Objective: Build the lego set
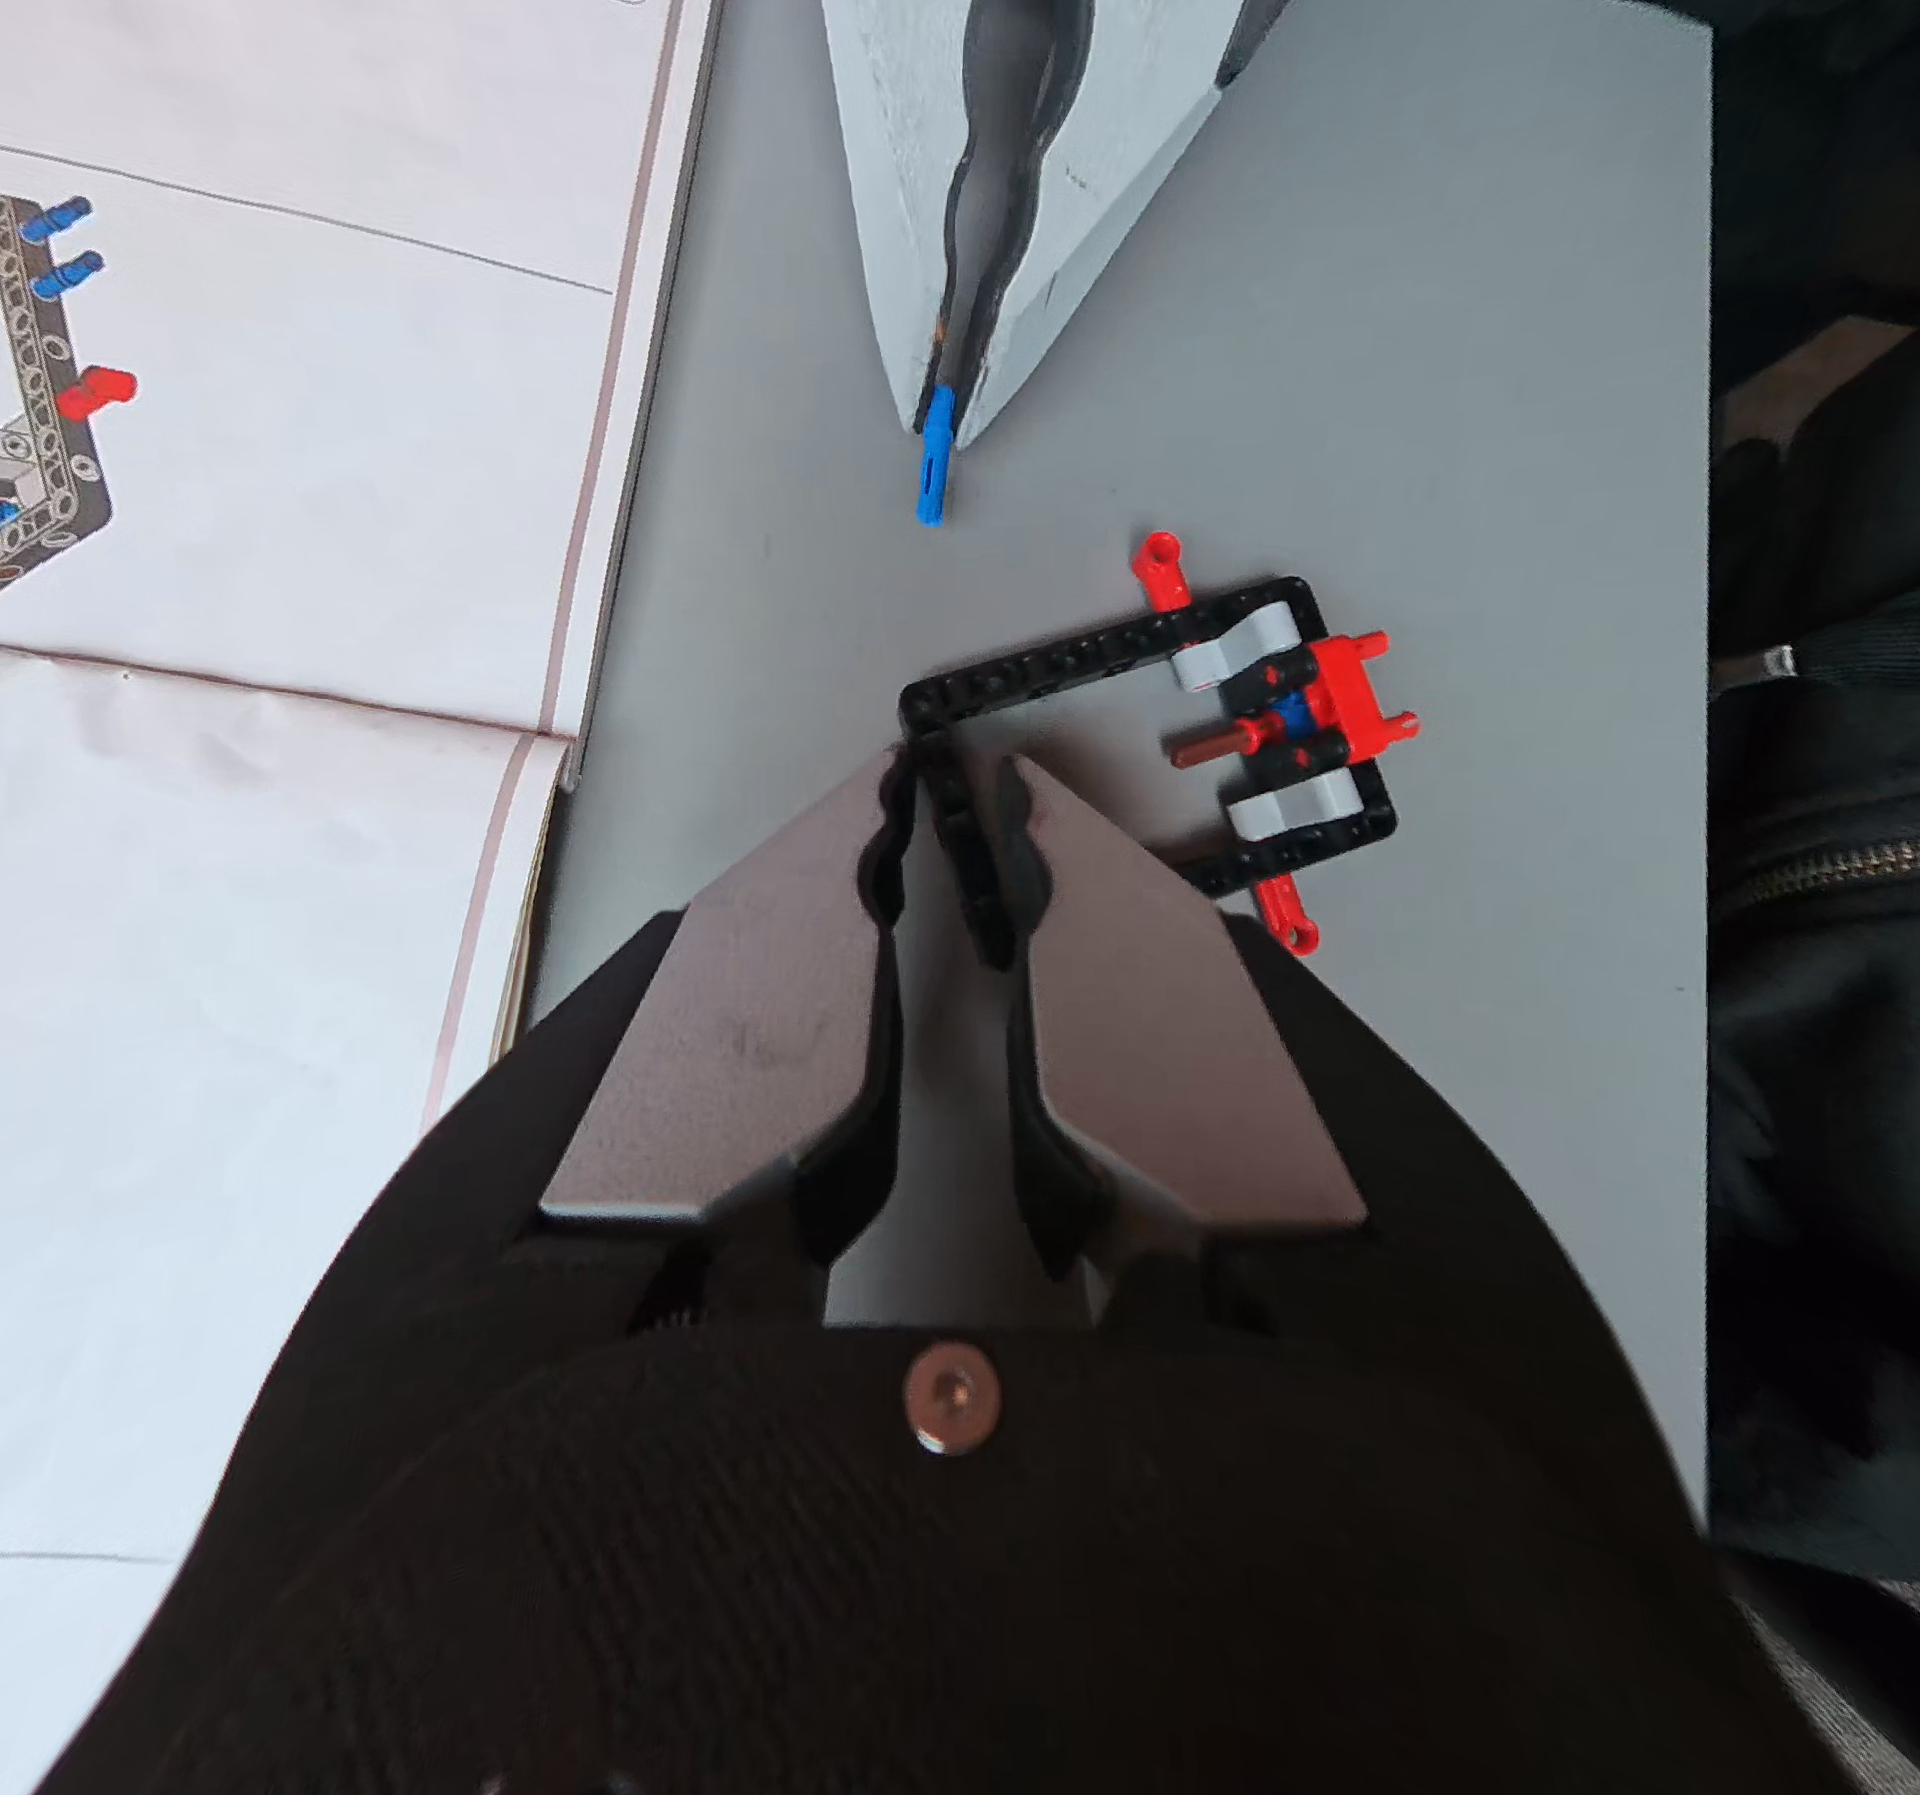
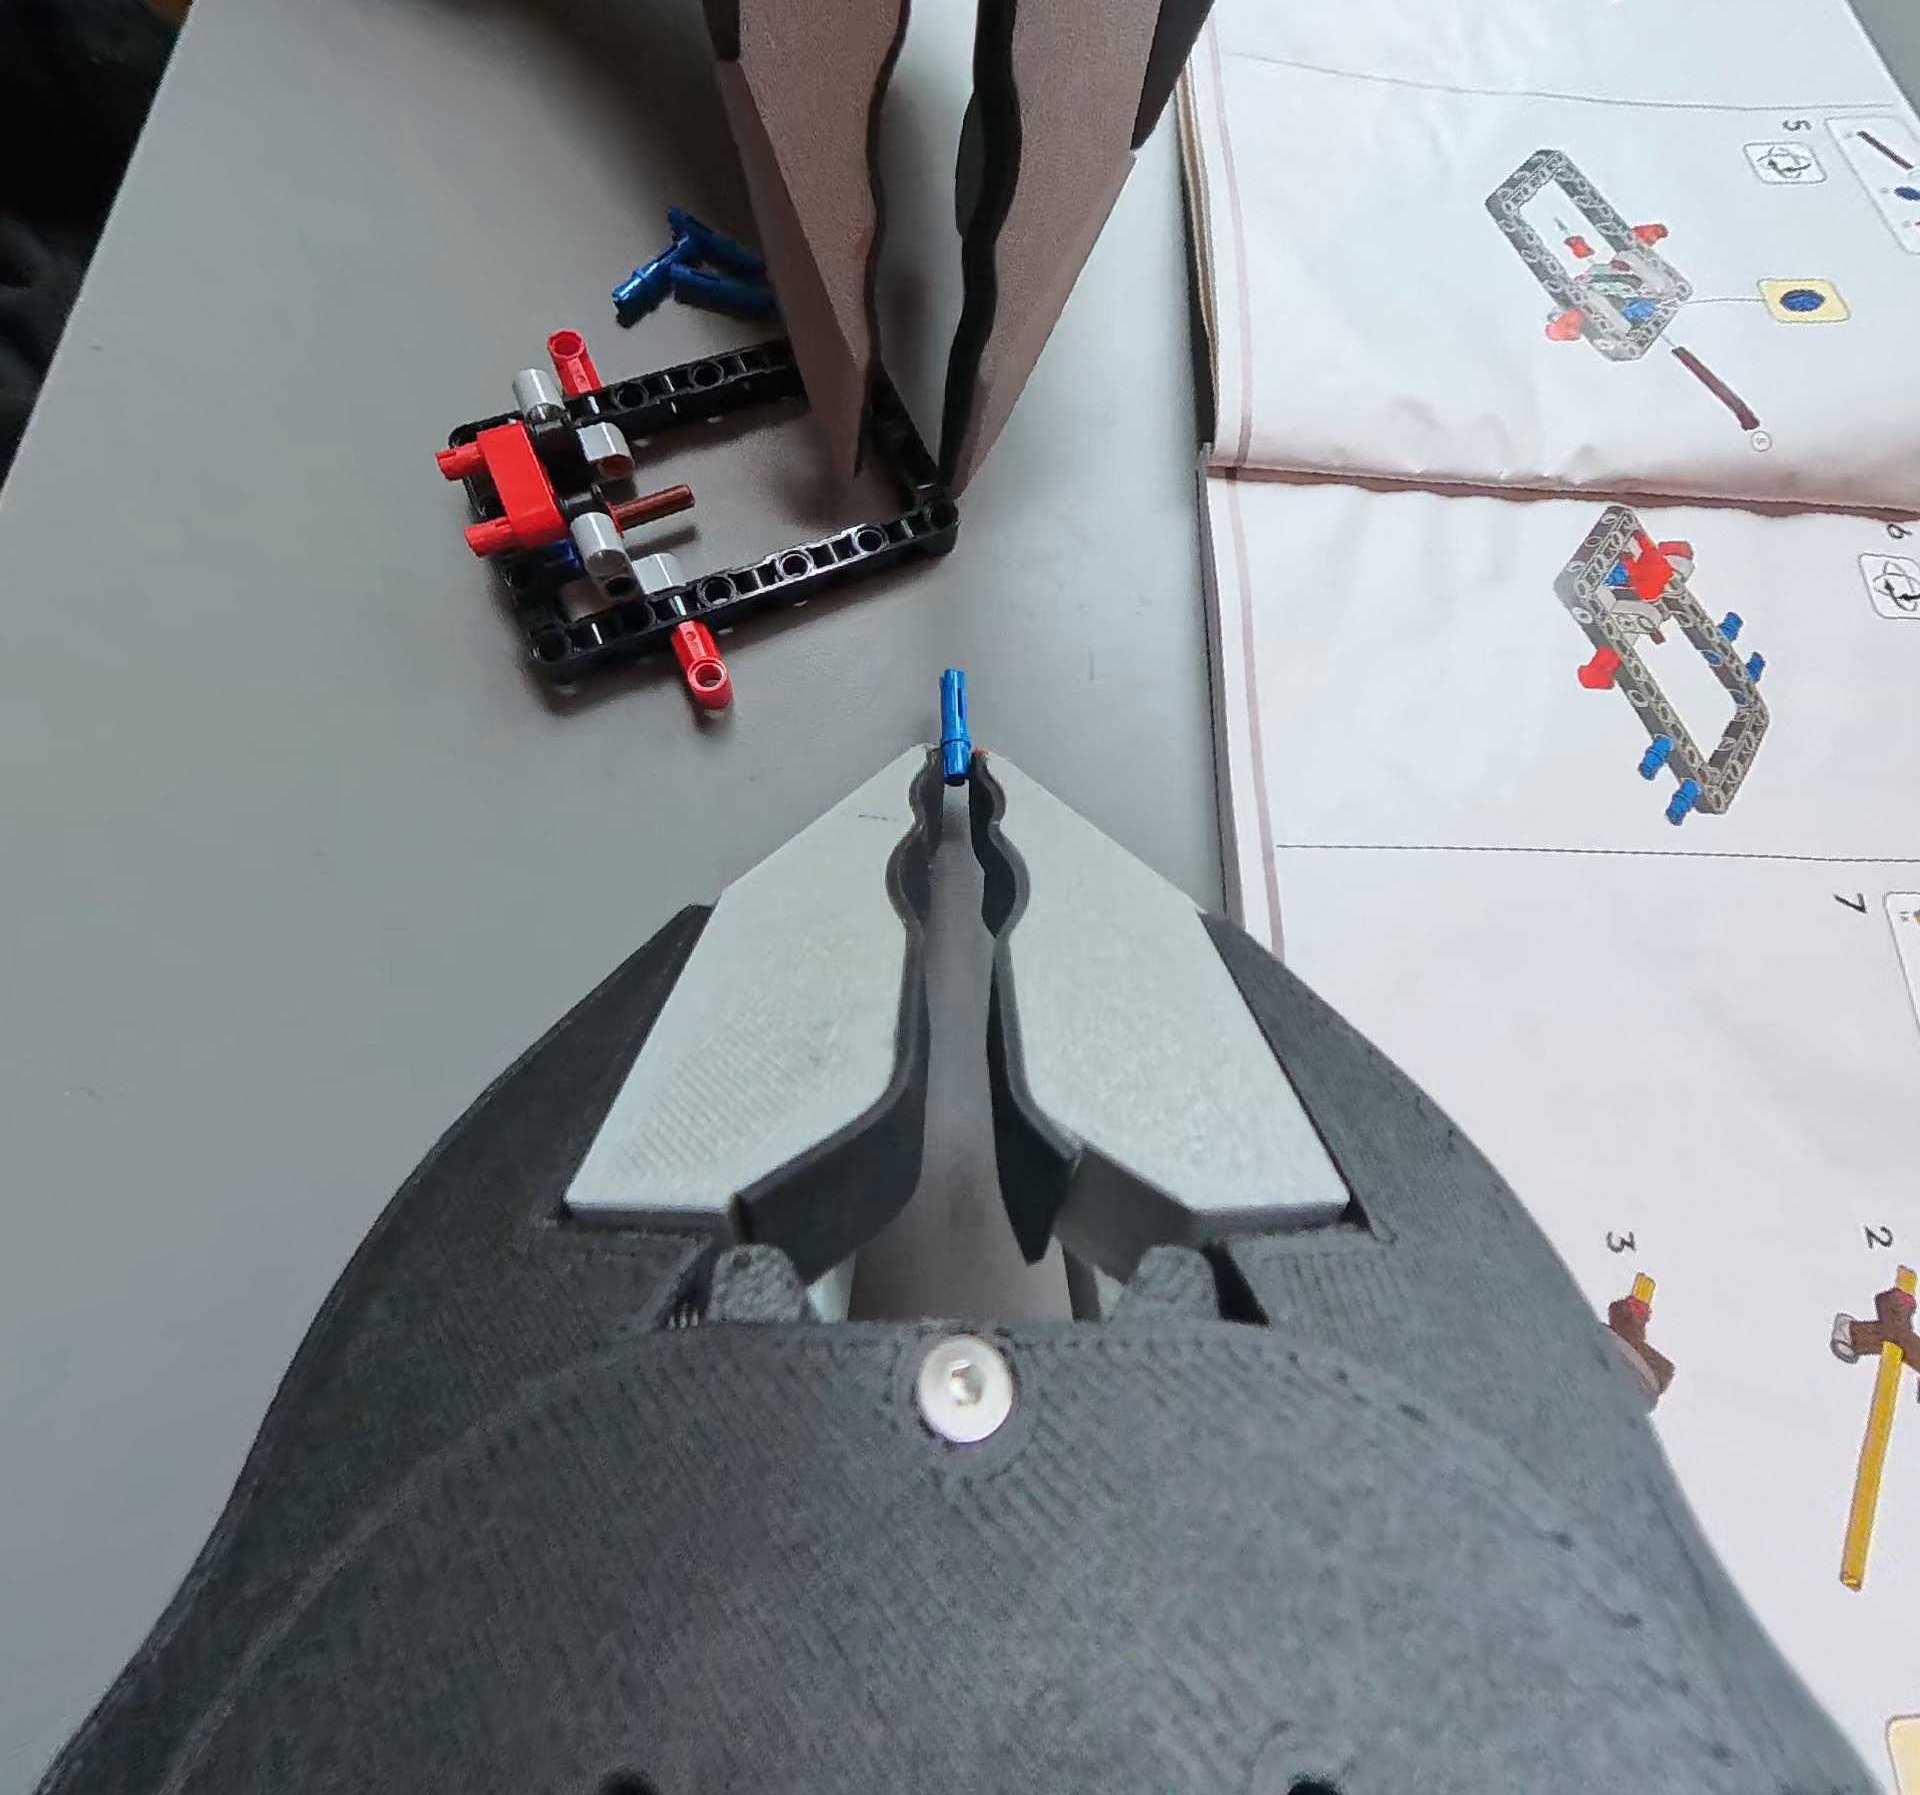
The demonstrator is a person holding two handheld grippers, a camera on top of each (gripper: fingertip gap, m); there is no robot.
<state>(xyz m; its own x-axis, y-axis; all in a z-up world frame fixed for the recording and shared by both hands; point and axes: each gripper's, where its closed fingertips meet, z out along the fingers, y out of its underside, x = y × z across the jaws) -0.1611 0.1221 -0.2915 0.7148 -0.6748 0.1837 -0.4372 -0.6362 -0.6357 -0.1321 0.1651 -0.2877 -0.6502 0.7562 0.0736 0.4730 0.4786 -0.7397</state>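
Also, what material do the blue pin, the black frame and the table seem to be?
Blue pin: moulded plastic, slightly glossy, uniform colour. Black frame: hard plastic, with highlights on its round holes. Table: smooth matte grey surface, perhaps laminate; the pictures leave this open.

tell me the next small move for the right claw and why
Probably carry the blue pin toward a hole in the black frame's near side beam. The right claw already pinches the pin, clear of the frame, while the left claw straddles the frame's end beam.

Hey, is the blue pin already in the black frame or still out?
Out. The blue pin sits pinched in the right gripper, clear of the black frame.
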